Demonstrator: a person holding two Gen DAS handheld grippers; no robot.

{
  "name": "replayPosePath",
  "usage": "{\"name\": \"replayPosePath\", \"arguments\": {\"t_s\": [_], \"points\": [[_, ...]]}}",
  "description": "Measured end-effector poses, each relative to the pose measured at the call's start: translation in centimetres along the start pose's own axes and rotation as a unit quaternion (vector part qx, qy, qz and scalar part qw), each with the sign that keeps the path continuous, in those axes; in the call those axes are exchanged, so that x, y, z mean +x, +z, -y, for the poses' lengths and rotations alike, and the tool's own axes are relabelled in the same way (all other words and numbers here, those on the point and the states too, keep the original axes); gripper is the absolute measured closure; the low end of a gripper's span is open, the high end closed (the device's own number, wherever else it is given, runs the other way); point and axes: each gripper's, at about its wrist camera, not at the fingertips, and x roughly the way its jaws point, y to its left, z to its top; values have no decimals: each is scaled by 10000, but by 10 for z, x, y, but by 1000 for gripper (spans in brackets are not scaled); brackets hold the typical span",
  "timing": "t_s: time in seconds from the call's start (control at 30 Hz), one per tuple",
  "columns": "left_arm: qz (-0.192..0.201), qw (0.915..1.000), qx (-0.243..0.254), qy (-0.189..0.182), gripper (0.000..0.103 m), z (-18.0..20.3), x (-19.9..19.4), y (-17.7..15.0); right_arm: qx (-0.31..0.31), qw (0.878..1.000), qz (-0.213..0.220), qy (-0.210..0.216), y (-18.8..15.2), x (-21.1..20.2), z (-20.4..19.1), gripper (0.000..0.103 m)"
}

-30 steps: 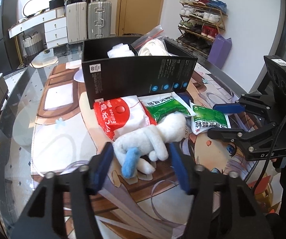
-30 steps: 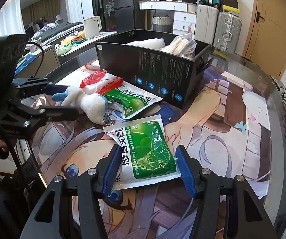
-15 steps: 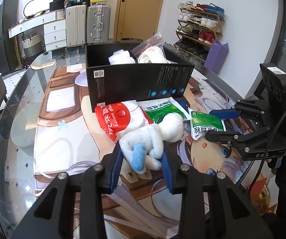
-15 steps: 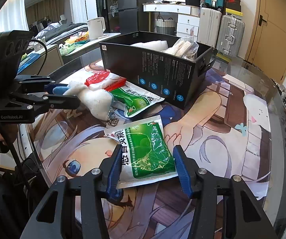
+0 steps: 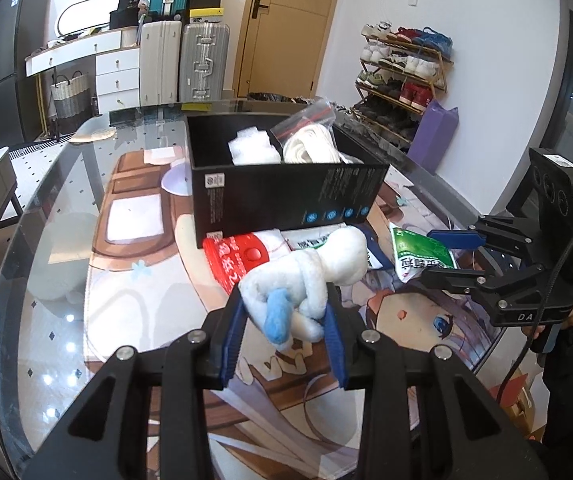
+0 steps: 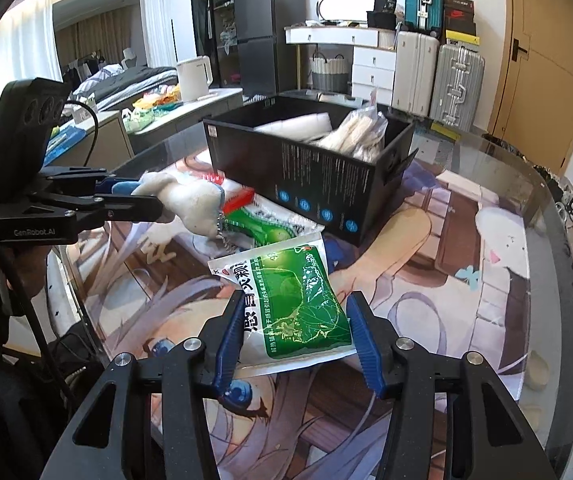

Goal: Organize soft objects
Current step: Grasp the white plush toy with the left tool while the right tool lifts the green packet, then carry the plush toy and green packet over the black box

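My left gripper [image 5: 286, 320] is shut on a white plush toy [image 5: 310, 276] with a blue tail and holds it above the table; it also shows in the right wrist view [image 6: 190, 204]. My right gripper [image 6: 296, 322] is open, its blue fingers on either side of a green medicine packet [image 6: 290, 304] lying on the table; the packet also shows in the left wrist view [image 5: 418, 256]. A black box [image 5: 286, 196] stands behind, holding a white bundle [image 5: 254, 148] and a bagged white item [image 5: 310, 144].
A red-and-white packet [image 5: 242, 256] and another green packet [image 6: 262, 228] lie in front of the box. The glass table [image 5: 46, 280] with a printed mat has a curved edge. Suitcases, drawers and a shoe rack stand beyond.
My left gripper closed on the plush toy and lifted it off the table. My right gripper moved closer around the green packet and narrowed slightly.
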Motion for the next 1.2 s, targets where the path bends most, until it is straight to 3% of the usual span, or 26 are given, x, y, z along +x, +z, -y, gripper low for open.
{"name": "replayPosePath", "arguments": {"t_s": [0.57,1.2], "points": [[392,9991,-82,158,68,-7,-14,25,118,9984,548,-122,18,-27,0,52],[830,9957,-137,394,68,-16,-13,72,614,9933,829,-514,52,-33,12,52]]}}
